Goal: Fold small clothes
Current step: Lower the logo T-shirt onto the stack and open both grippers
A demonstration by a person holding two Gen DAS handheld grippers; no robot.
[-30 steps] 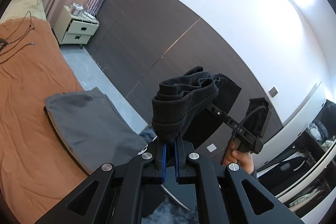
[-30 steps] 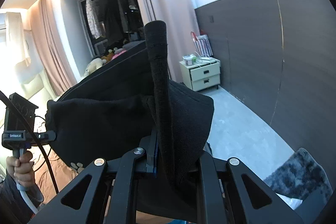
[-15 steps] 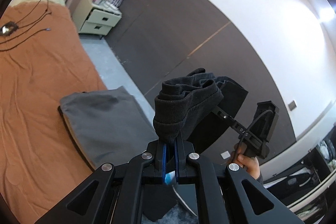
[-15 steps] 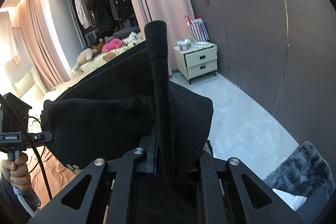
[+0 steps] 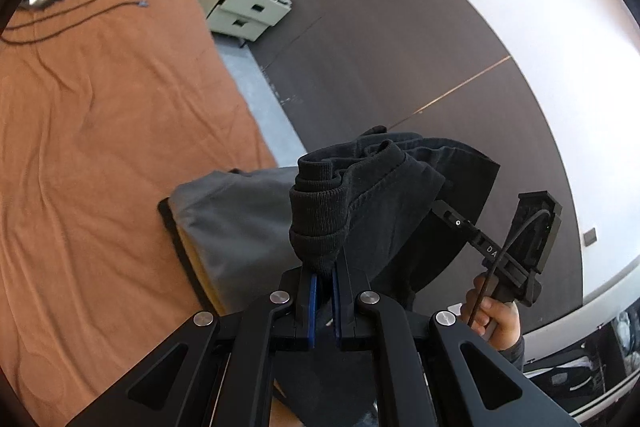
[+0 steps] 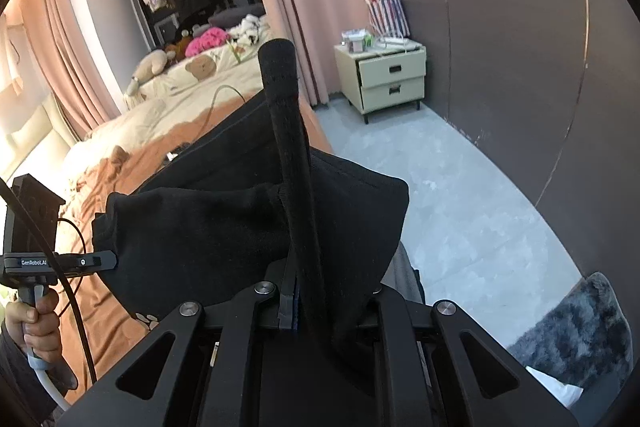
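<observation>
While the black garment (image 5: 372, 195) is held in the air above the bed (image 5: 100, 131) | ribbed edge pinched by left gripper (image 5: 324, 267) | band pinched by right gripper (image 6: 298, 307) | grey cushion (image 5: 236, 227) at nine o'clock of left gripper.

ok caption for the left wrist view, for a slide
Left gripper pinches a black garment above a brown bedspread and grey cloth.
</observation>
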